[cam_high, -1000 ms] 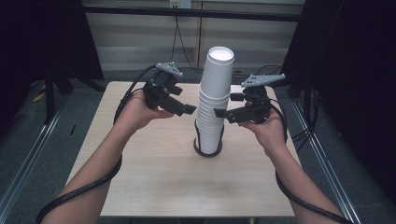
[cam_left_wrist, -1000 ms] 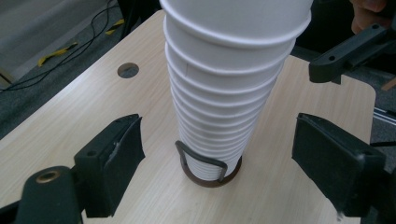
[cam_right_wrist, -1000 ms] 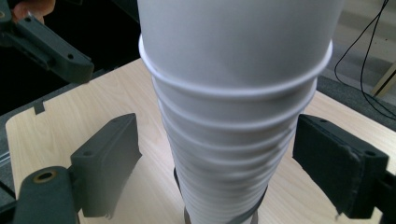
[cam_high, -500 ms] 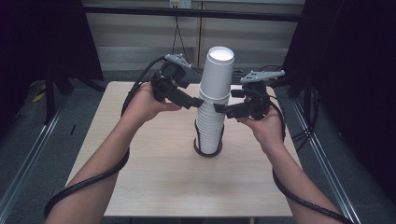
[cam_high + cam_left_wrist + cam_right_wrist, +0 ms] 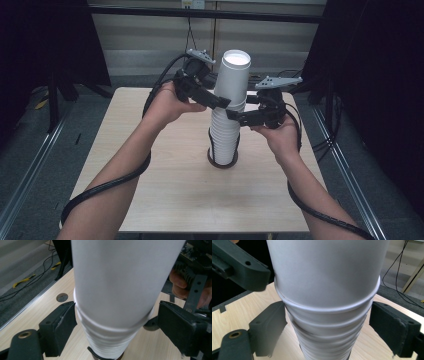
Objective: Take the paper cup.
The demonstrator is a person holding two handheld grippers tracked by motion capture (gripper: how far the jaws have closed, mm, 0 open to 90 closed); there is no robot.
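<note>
Both claws grip now: your left gripper (image 5: 225,104) has come in and clamped the top cup (image 5: 234,75), your right gripper (image 5: 232,116) clasps the stack (image 5: 224,140) below, so lifting can start.

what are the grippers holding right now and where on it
The left gripper grips the top cup by its lower wall, just above the next rim. The right gripper clamps the stack of cups just below.

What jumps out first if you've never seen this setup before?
A tall stack of white paper cups stands mid-table, its top cup lifted partly out. The left gripper pinches that cup's side; the right gripper straddles the stack just below, and both are hand-held, trailing thick black cables.
</note>
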